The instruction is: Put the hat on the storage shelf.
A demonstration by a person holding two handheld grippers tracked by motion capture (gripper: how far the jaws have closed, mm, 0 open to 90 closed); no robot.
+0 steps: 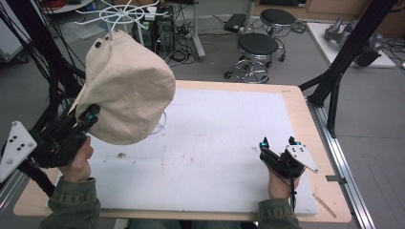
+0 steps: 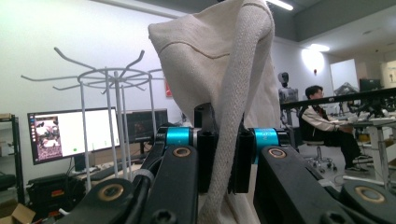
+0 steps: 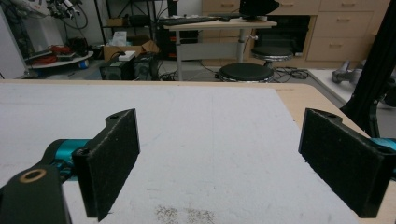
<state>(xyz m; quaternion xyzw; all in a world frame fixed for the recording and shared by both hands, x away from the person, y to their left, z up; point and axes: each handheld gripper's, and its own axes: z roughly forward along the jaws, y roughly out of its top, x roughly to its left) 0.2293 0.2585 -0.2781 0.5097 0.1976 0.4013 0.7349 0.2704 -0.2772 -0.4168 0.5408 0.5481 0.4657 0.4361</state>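
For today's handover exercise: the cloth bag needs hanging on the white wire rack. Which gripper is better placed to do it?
The left gripper: its jaws are already clamped on the cloth bag strap, lifted near the white wire rack. The right gripper rests open across the table.

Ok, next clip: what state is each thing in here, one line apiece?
Left gripper: shut on the bag's strap, raised.
Canvas bag: lifted off the table, hanging from its strap.
Right gripper: open, holding nothing, low over the white mat.
White wire rack: upright, hooks bare.
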